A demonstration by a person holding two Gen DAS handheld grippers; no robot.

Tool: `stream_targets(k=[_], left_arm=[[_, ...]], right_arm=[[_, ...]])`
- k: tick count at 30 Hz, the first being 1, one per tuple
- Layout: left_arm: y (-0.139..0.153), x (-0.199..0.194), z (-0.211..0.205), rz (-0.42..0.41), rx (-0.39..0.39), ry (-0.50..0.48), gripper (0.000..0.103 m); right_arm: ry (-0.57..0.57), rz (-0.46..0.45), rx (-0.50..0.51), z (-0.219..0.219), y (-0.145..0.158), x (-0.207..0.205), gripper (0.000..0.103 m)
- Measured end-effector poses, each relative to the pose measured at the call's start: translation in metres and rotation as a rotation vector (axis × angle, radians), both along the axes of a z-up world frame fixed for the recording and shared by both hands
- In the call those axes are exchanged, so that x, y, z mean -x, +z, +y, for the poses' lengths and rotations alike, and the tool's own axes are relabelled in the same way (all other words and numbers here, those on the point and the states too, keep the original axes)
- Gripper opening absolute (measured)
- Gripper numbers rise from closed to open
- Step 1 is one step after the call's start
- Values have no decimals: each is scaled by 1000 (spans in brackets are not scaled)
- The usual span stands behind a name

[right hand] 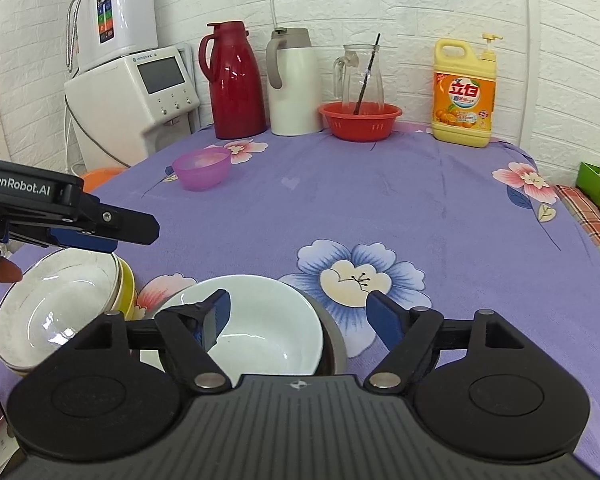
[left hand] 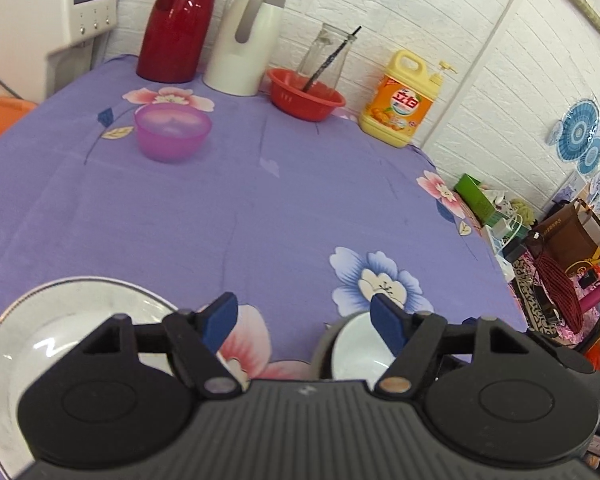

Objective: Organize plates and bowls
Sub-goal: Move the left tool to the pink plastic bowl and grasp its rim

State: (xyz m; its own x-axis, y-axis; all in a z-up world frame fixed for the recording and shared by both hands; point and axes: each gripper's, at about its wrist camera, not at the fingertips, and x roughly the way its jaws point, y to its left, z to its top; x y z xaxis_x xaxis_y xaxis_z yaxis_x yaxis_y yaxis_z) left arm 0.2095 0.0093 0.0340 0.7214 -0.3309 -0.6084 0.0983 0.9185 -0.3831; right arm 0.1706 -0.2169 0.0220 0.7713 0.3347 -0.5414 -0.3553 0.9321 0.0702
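In the right wrist view a white bowl (right hand: 260, 320) sits nested in a dark grey bowl (right hand: 334, 340) at the near edge of the table. My right gripper (right hand: 300, 318) is open over them: its left finger is above the white bowl's inside, its right finger is past the grey bowl's right side, and neither pad presses. To the left, a white plate (right hand: 52, 308) rests on a yellow dish (right hand: 126, 284). My left gripper (right hand: 132, 236) hovers just above that plate's far rim. In the left wrist view the left gripper (left hand: 304, 322) is open and empty between the plate (left hand: 60, 320) and the white bowl (left hand: 356, 352).
A purple plastic bowl (right hand: 202, 168) stands alone further back on the purple flowered cloth (right hand: 380, 208). Along the wall are a red jug (right hand: 236, 84), a white jug (right hand: 294, 84), a red basket (right hand: 360, 120) with a glass pitcher behind it, and a yellow detergent bottle (right hand: 464, 96). A person's fingers (right hand: 2, 272) show at the left.
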Motion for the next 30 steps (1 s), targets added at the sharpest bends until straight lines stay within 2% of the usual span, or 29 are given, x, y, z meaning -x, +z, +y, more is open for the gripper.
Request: stream_targets(k=[9,16,19,22,26,28,30], left_arm=[[-5,-13,49,-1,-7,60,74],[-19,-25,121,27,-3,193,74],[-25,-25,175,37,-25,327,74],[-25,-16,243,47,-71,526,74],[-4,-1,319,11,-177,792,74],[13,-5,334,-25,-199,822,74],[32,-20,334,-68,-191,791,74]], right_arm=[[75,20,59,40,5,-25,103],[165,42,106,85,6,-56,103],[206,35,128,102,9,-68,103],[228,18,151,112,14,-82,103],[249,1,200,119,20,-108,103],[256,-18,228,126,27,-128,103],[259,-46,241,136,38,-151,103]])
